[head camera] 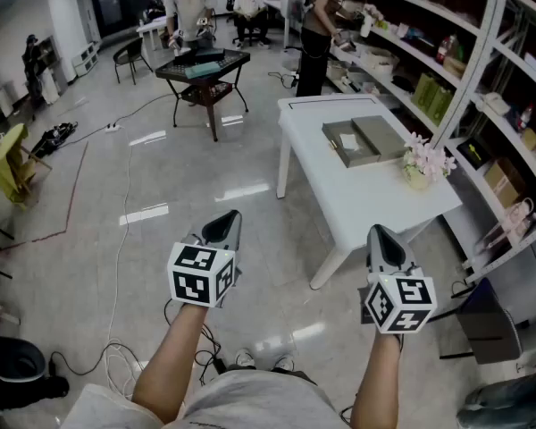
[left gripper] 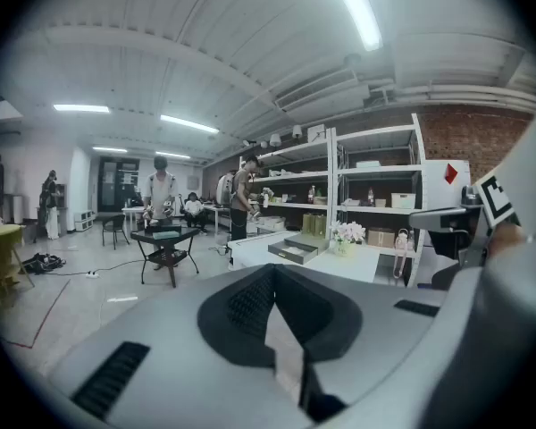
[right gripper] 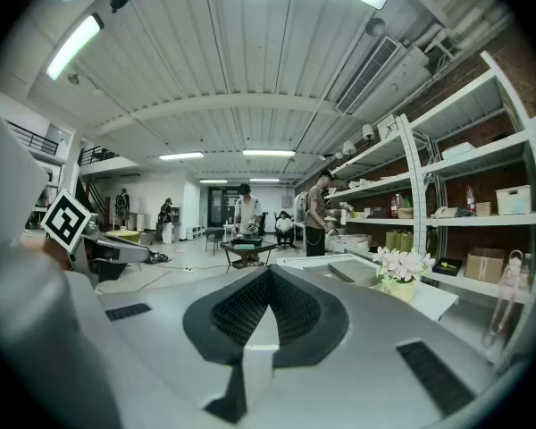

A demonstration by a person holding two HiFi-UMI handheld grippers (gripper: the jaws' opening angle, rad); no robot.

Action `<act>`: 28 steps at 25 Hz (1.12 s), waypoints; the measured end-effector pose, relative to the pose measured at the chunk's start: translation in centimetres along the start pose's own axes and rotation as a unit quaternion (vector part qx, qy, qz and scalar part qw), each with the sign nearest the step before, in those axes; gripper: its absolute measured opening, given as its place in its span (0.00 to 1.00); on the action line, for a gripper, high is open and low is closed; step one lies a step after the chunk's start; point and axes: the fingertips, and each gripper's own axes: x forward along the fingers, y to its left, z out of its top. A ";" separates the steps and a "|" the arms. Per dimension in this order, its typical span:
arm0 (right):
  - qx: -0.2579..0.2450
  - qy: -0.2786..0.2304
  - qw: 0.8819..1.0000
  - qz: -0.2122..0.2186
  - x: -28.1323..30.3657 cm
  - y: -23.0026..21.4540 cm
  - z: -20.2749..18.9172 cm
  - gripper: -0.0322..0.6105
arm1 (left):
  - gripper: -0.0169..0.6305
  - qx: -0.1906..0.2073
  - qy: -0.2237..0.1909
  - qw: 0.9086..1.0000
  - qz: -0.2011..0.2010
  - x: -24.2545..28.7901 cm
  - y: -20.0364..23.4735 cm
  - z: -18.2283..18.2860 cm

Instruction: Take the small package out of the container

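Head view is showing the left gripper [head camera: 227, 222] and right gripper [head camera: 381, 236] both clenching on nothing, well apart from the white table [head camera: 375, 199], where the small package [head camera: 347, 139] is lying inside the container [head camera: 362, 158].

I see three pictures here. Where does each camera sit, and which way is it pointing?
Head view: on the person's head, facing steeply down toward the white table; both forearms, the left gripper and the right gripper show.
Left gripper view: rides on the left gripper, looking along its shut jaws toward the table.
Right gripper view: rides on the right gripper, facing the same way, jaws shut.
All three share the table's flower pot.
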 end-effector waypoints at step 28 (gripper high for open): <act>0.019 0.014 1.000 0.012 2.9 -8.7 -3.1 0.13 | 0.03 0.013 0.034 0.999 -0.011 8.5 -7.8 0.0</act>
